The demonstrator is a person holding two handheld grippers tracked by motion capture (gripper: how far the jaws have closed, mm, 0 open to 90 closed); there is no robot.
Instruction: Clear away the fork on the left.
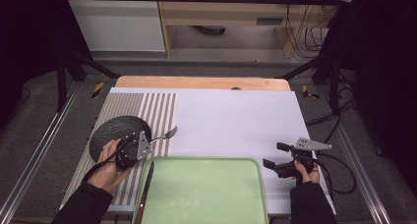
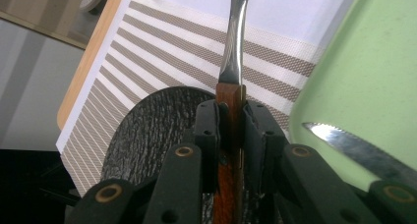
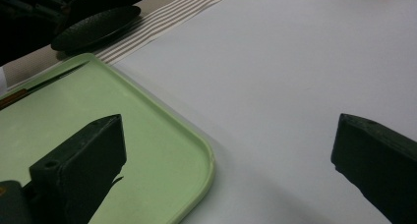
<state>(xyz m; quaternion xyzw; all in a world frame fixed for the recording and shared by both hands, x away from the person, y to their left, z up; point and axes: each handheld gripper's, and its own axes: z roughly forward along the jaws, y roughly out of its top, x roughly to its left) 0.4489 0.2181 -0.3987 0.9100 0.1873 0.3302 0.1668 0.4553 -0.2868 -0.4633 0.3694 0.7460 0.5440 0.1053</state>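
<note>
Landmark = the green tray (image 1: 206, 184) at the near edge of the desk (image 1: 236, 121). Left of the tray's far-left corner, the left tool (image 1: 147, 144) was clamped on the fork (image 1: 167, 133) by its wooden handle, jaws tight on both sides of the wood, steel neck running straight out ahead. Fork sat over the striped mat (image 1: 147, 111), tines just beyond the tray's far-left corner, handle end above the black plate (image 1: 110, 130), which lay left of the tray. Looked like placing the fork beside the plate: best to keep it level, lower till the tines touched the mat, then ease the jaws apart w/o twisting so it didn't roll. Grip near the handle's front was good, less droop. A knife (image 1: 147, 180) lay inside the tray along its left rim; keep clear of it. Right of the tray, the right tool (image 1: 273, 155) sat w/ jaws wide apart, holding nothing, low over the white sheet.
</note>
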